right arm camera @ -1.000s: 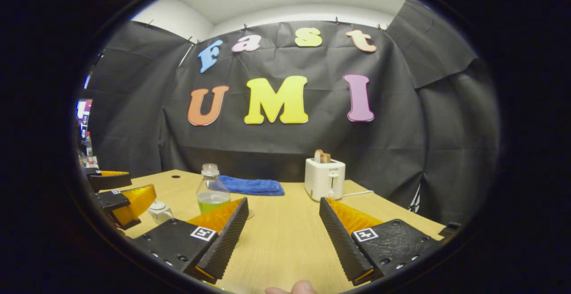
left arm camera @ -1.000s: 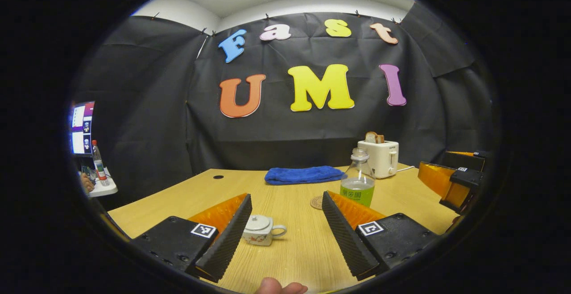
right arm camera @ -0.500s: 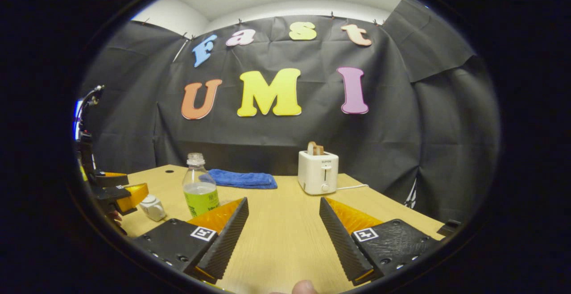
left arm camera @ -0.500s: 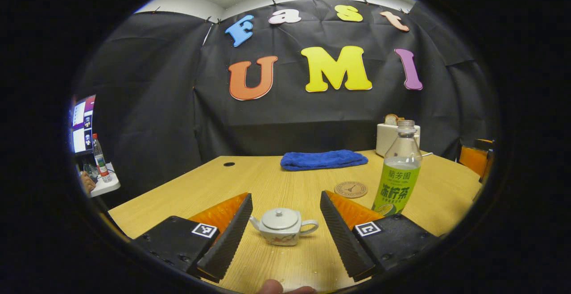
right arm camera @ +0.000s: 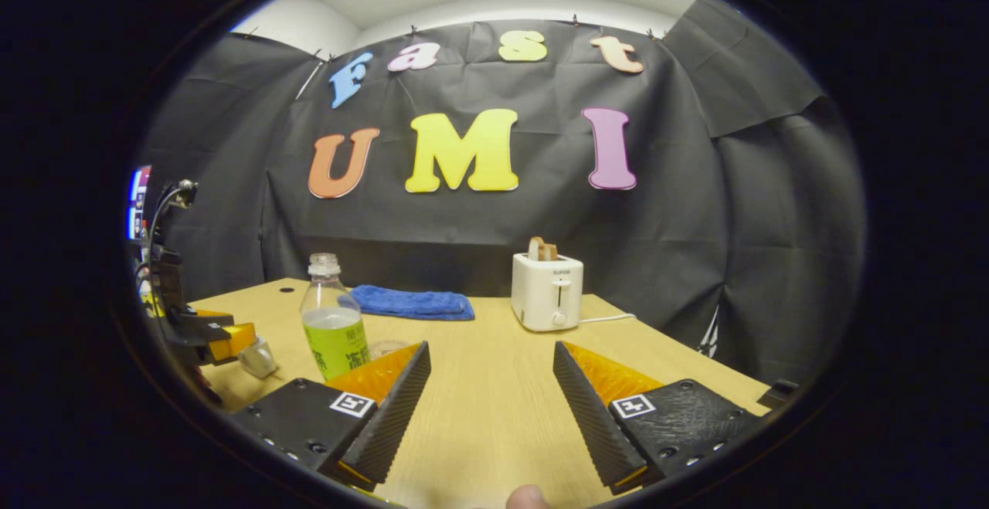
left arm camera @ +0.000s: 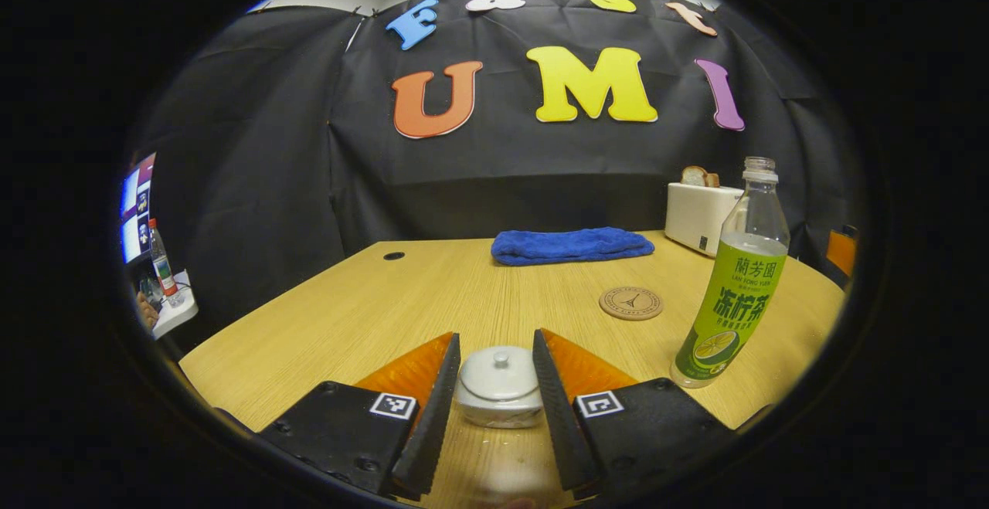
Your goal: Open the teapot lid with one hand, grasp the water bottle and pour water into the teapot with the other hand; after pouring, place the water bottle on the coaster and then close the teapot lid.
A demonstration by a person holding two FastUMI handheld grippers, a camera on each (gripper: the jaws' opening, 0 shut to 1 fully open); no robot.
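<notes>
Left gripper view: the left gripper [left arm camera: 494,385] has its fingers narrowed around the teapot [left arm camera: 500,397], lid [left arm camera: 499,362] still on, though contact on both sides cannot be told. The water bottle [left arm camera: 734,293] stands uncapped right of the teapot, the coaster [left arm camera: 630,303] beyond. Right gripper view: the right gripper [right arm camera: 491,393] hangs wide open, empty, over the table [right arm camera: 494,408].
</notes>
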